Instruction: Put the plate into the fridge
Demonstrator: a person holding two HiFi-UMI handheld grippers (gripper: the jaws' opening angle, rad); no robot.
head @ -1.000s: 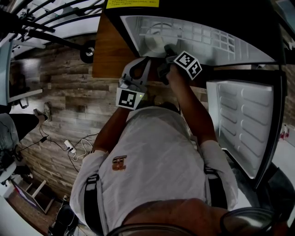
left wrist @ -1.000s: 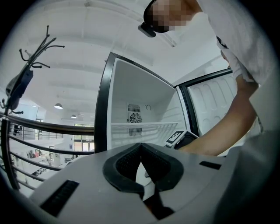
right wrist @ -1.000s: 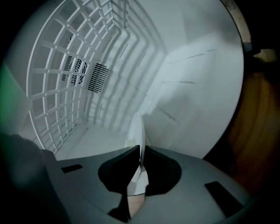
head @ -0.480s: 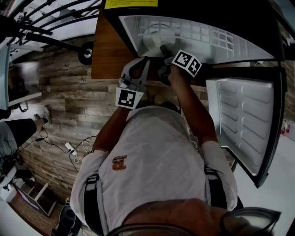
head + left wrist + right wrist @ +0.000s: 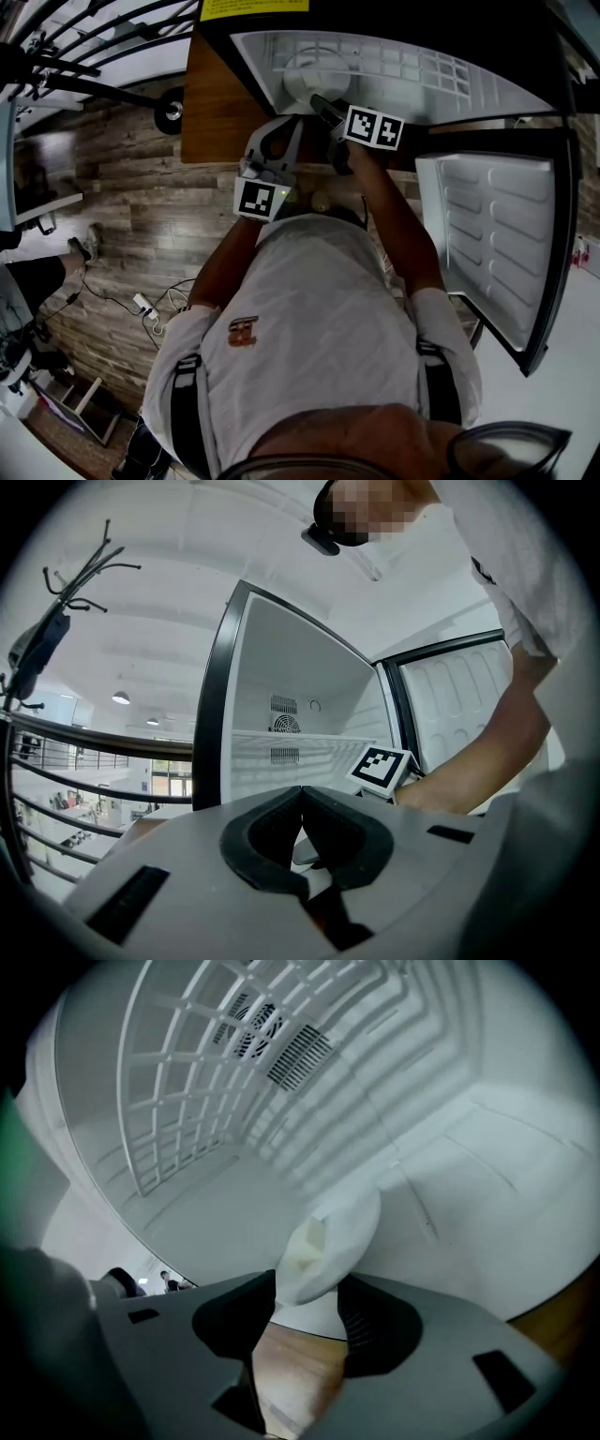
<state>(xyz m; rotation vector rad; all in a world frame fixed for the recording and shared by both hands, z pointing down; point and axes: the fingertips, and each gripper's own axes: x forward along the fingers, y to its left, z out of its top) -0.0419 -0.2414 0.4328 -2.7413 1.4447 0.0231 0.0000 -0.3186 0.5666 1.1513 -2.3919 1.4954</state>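
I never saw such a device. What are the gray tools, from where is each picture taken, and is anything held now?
No robot here: a person holds one tool with tongs in each hand. One camera looks down from the head; the other two ride on the tools. The fridge stands open. The right tongs have just been opening; the plate sits inside the fridge, its rim between them, not gripped. The left tongs are shut and empty.

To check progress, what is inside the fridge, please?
A grid shelf and a white plate, its rim between the right gripper's jaws, just opened. The arm covers the rest.
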